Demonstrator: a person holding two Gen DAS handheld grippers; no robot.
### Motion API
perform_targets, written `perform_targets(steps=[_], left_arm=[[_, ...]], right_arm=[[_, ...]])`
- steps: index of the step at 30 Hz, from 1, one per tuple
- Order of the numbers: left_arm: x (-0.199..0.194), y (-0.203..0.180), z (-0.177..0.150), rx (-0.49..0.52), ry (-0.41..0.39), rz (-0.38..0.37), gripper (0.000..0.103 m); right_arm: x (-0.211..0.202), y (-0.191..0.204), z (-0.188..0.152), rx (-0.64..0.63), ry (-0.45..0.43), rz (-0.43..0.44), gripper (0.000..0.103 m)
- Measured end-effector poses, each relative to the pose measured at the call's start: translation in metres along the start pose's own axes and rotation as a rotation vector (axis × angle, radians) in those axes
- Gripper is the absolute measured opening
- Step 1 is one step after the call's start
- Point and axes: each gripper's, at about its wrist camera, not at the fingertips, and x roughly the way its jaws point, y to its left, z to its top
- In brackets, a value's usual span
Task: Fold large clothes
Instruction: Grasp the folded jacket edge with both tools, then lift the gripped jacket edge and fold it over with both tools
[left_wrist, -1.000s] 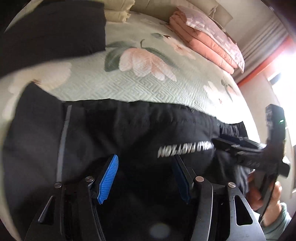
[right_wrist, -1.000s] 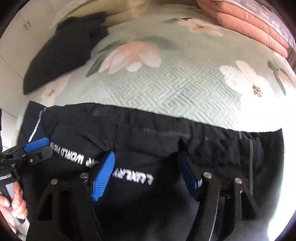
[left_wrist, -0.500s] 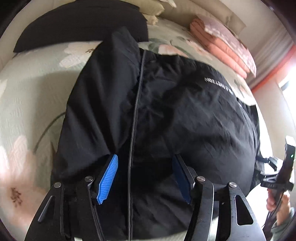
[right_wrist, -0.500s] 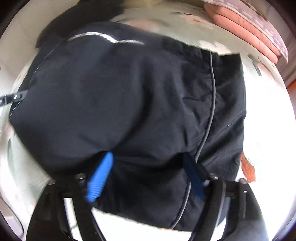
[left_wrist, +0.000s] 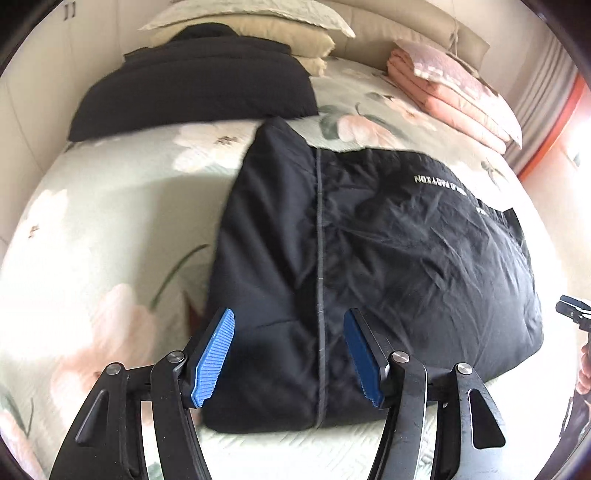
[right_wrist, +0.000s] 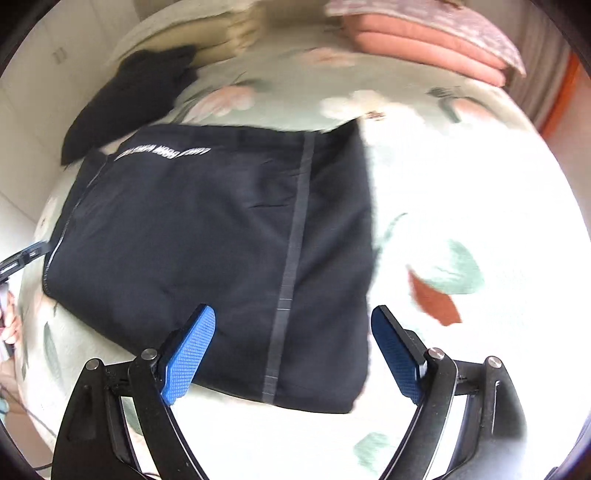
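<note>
Both tongs hang spread and hold nothing. The left tongs (left_wrist: 288, 354) and the right tongs (right_wrist: 291, 354) each sit over the near edge of the folded black garment (left_wrist: 369, 258), which lies flat on the bed (left_wrist: 110, 221) just ahead of them. Its long side appears to run across the bed between the two tongs, so neither hand looks clearer placed. There are no containers; farther off, near the head edge, lie another dark garment (left_wrist: 195, 85), pillows (left_wrist: 258, 22) and pink blankets (left_wrist: 454, 96).
</note>
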Motion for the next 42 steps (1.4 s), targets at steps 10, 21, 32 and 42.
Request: perform_targets(steps=[10,21,32,42], left_arm=[[-0.003,0.043,0.033,-0.063,0.040,-0.111,0.064],[0.072,0.085,0.046,-0.267,0.223,-0.276,0.071],[0.146,0.092,0.051,-0.352,0.382,-0.562,0.073],[0.172,0.076,0.054,-0.370,0.380,-0.655,0.074]], right_arm=[[0.042,-0.044,0.016,0.098,0.072,0.093,0.088],[0.104,-0.066,0.024,0.188,0.118,0.235,0.088],[0.137,-0.074,0.033,0.245,0.128,0.429,0.091],[0.152,-0.082,0.039,0.238,0.086,0.613,0.086]])
